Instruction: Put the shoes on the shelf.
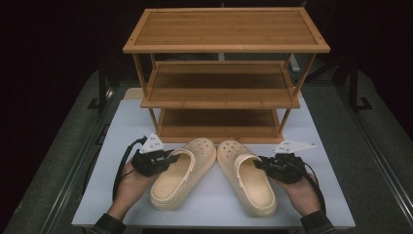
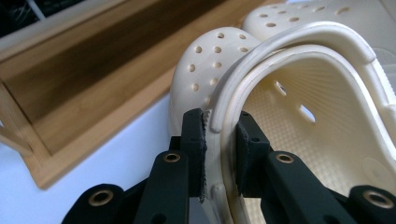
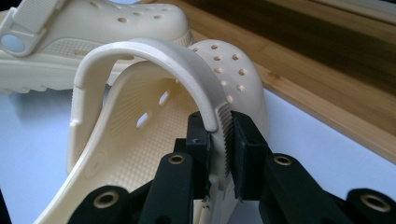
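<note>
— So, what is being held by the left gripper (image 1: 168, 158) right now?

— The left clog (image 1: 182, 173) is being clamped by it. In the left gripper view, the outer side wall of the clog (image 2: 280, 107) is being pinched between the two black jaws of the left gripper (image 2: 220, 140), one pad outside the wall and one inside the opening, with the heel strap (image 2: 289, 44) folded forward over the top just above the grip.

— And the right gripper (image 1: 260, 163)?

— The right clog (image 1: 246, 178) is being gripped the same way. In the right gripper view, the side wall of that clog (image 3: 140, 140) is being squeezed between the jaws of the right gripper (image 3: 219, 140), just beside the ribbed end of its strap (image 3: 154, 53). Each gripper is being held by a hand, the left hand (image 1: 129, 187) and the right hand (image 1: 304, 195), both coming in from the near edge.

— Where are the clogs being kept?

— Both are resting side by side on the white table (image 1: 122, 126), toes pointed away from the person and just short of the wooden shoe rack (image 1: 224, 46). The toes are being kept near each other, while the heels are spread slightly apart.

— And the rack?

— It is standing at the far side of the table, three shelves high, with its bottom shelf (image 1: 219, 124) lying directly beyond the toes.
</note>
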### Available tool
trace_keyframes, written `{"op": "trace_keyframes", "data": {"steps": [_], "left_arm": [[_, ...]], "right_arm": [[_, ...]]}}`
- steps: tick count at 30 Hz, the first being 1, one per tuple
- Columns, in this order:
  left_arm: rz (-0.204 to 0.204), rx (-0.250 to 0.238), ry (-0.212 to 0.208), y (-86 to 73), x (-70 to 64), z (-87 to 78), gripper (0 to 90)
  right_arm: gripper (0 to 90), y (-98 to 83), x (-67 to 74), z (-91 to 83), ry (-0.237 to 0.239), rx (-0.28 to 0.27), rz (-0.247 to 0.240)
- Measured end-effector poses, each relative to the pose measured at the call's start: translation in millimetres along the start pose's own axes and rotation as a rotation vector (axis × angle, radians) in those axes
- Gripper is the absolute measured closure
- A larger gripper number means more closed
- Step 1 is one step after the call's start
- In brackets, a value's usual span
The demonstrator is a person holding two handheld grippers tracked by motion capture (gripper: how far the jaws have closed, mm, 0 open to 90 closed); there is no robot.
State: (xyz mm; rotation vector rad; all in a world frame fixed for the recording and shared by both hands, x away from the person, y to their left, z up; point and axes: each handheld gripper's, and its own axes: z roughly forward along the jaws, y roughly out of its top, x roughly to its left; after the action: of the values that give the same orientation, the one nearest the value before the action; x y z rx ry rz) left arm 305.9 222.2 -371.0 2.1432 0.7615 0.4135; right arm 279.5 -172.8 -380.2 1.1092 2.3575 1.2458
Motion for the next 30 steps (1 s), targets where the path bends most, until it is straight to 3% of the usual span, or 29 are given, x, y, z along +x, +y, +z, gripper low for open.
{"op": "trace_keyframes", "data": {"steps": [8, 14, 20, 30], "left_arm": [[-0.004, -0.034, -0.009, 14.4, 10.9, 4.3, 76.6], [-0.006, -0.051, 0.006, 28.5, 21.8, 14.1, 76.6], [-0.005, -0.069, 0.064, 39.3, 32.4, 28.0, 76.6], [-0.018, -0.074, 0.161, 45.6, 39.6, 54.9, 76.6]], "right_arm": [[79.1, 15.1, -13.5, -5.2, -0.021, -0.040, -0.010], [79.0, 31.8, -30.4, 2.1, -0.046, -0.064, -0.012], [79.0, 50.1, -46.0, 16.6, -0.085, -0.075, -0.010], [78.9, 65.2, -55.2, 44.6, -0.133, -0.080, -0.024]]}}
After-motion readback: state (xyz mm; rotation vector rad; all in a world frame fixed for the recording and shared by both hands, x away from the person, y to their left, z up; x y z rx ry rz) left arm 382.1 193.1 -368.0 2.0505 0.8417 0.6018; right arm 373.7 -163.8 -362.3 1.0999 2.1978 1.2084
